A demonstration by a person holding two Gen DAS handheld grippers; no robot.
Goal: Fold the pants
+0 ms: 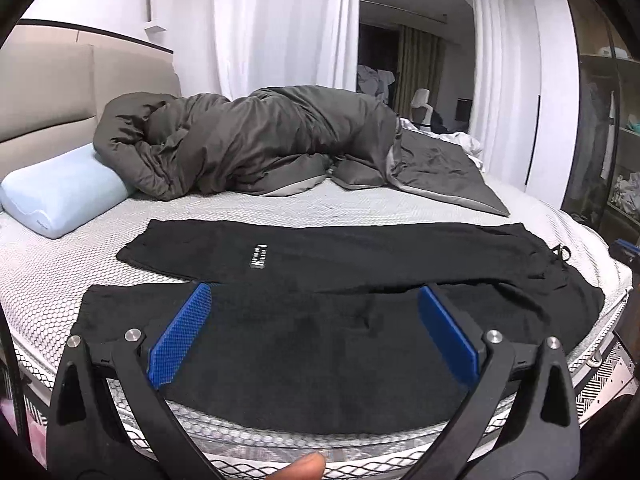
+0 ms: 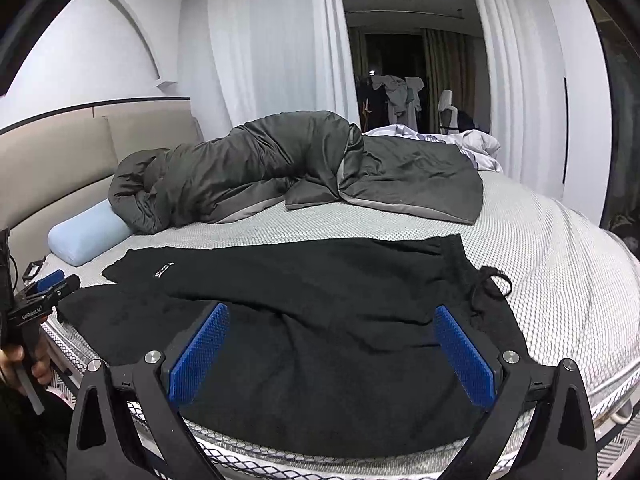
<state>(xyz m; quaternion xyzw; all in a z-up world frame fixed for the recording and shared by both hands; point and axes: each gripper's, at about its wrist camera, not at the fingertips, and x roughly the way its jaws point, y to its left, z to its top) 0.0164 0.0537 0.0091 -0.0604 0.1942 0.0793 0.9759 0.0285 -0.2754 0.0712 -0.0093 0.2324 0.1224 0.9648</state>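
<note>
Both grippers spread wide, holding nothing: left gripper [image 1: 314,294] and right gripper [image 2: 332,314] low in frame, above the black pants [image 1: 340,320] spread across the mattress [image 1: 48,280]. Past that, a grey duvet [image 1: 248,144] and blue pillow [image 1: 60,192] at left.

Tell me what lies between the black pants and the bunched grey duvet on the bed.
Only bare white honeycomb-textured mattress separates the black pants from the bunched grey duvet; both wrist views show that strip.
</note>
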